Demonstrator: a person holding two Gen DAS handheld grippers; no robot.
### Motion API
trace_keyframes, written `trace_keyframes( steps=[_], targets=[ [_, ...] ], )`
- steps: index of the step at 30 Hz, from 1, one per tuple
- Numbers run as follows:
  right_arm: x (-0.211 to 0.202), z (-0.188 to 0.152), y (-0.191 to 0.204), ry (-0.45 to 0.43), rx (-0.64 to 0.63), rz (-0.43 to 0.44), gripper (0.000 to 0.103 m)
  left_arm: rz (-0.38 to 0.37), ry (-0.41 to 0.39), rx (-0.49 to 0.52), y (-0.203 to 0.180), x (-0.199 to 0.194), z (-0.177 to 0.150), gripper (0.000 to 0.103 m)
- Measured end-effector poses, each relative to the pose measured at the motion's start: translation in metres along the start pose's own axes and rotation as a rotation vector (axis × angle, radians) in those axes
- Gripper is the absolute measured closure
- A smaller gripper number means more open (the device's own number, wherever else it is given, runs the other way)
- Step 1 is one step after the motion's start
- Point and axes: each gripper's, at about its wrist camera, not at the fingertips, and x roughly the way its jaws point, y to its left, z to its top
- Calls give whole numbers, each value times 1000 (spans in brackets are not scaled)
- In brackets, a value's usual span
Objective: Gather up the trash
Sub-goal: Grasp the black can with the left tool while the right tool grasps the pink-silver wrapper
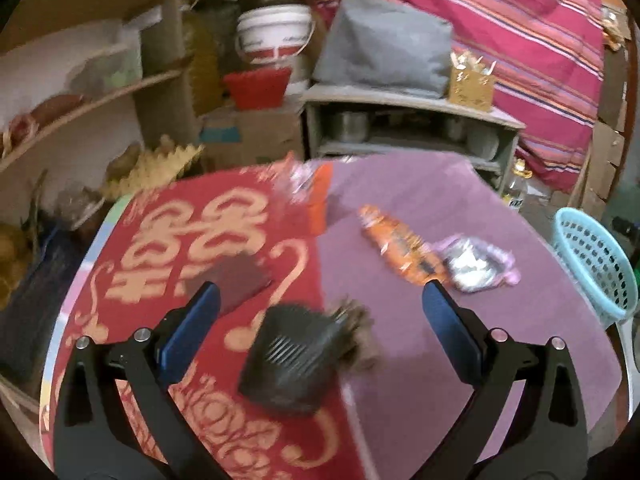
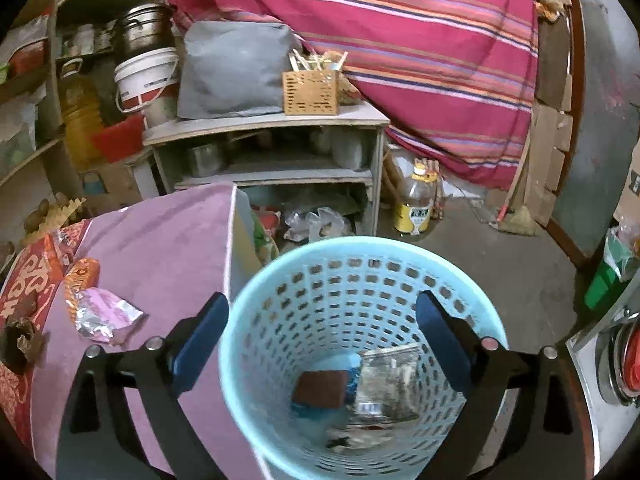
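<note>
Two grippers stand spread and empty. Left of the bin (image 2: pixel 360 360), the left gripper (image 1: pixel 320 308) hovers over a dark scrap (image 1: pixel 292 364); wrappers (image 2: pixel 104 312) lie beside the bin. Above the bin, the right gripper (image 2: pixel 322 320) risks tipping it by clipping its rim.

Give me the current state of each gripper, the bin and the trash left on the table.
left gripper: open, empty, over the table.
right gripper: open, empty, above the bin.
blue basket: upright beside the table, wrappers at its bottom.
orange wrapper: lying on the table.
silver-pink wrapper: crumpled, touching the orange one.
dark wrapper: on the table, blurred.
</note>
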Motion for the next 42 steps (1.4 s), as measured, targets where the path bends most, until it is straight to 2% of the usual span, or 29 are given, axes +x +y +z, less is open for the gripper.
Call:
trace_keyframes(
  steps=[3,8,12,17,24,30,34,37,42],
  targets=[
    [-2,0,20,-14,-28,11,10,1,41,-2,16,8,-14,5],
    [0,-3,54,-8,-57,30,8,17,46,39,24,19,-30,5],
    [1,-6,81,-5,-86,70,8,-10,78,13,30,30,-36,8],
    [9,-14,114,32,-113,146,8,-117,110,-5,30,35,-35,39],
    [17,-24,161,65,-199,193,8,-90,60,40,26,17,-25,40],
    [29,-40,196,170,-292,265,5,-59,-1,-3,47,1,-9,40],
    [39,-52,214,211,-400,223,5,-38,-5,-52,64,2,-3,40],
    [48,-51,221,213,-435,187,5,-36,-1,-86,73,5,0,40],
    [62,-42,233,203,-464,195,5,-32,-6,-99,75,6,3,40]
  ],
)
